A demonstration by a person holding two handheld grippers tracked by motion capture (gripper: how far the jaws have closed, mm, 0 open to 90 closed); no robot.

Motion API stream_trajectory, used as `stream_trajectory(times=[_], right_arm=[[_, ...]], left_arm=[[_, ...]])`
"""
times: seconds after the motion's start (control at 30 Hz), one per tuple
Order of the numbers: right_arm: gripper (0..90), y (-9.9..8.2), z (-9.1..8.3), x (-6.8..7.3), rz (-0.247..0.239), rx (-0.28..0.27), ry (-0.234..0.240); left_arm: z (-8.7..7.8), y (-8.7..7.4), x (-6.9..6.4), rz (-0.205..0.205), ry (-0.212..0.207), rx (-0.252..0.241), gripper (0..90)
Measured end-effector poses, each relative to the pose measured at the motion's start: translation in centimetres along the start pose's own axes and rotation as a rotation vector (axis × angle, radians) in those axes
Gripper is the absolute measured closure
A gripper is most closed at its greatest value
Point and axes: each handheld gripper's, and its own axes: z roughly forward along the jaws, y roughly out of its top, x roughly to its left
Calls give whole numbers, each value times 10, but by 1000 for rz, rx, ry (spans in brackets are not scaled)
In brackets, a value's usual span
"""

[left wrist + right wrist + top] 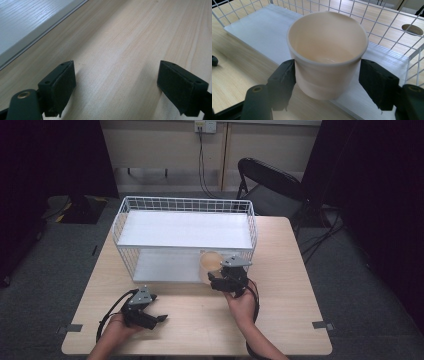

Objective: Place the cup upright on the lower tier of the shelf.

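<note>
Right hand-held gripper (327,77) around cup (327,50)

The high view is dim, its 9 and 3 o'clock edges nearly black. Both gripper views are bright; glare whitens the shelf board (22,20) at 10 o'clock, and near edges blur softly.

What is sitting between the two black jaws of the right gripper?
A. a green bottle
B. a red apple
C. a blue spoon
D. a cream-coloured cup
D: the right gripper view shows a cream-coloured cup, upright and empty, standing between the jaws of the right gripper at the front edge of the wire rack.
</note>
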Motion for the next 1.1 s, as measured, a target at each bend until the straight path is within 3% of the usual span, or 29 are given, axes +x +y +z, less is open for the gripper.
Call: stream_trajectory(times=[0.6,1.1], right_arm=[[353,3,4,2,7,5,-25],[517,2,12,3,-2,10,-33]], left_arm=[[0,0,0,0,-1,-2,149],[0,0,0,-1,0,-2,149]])
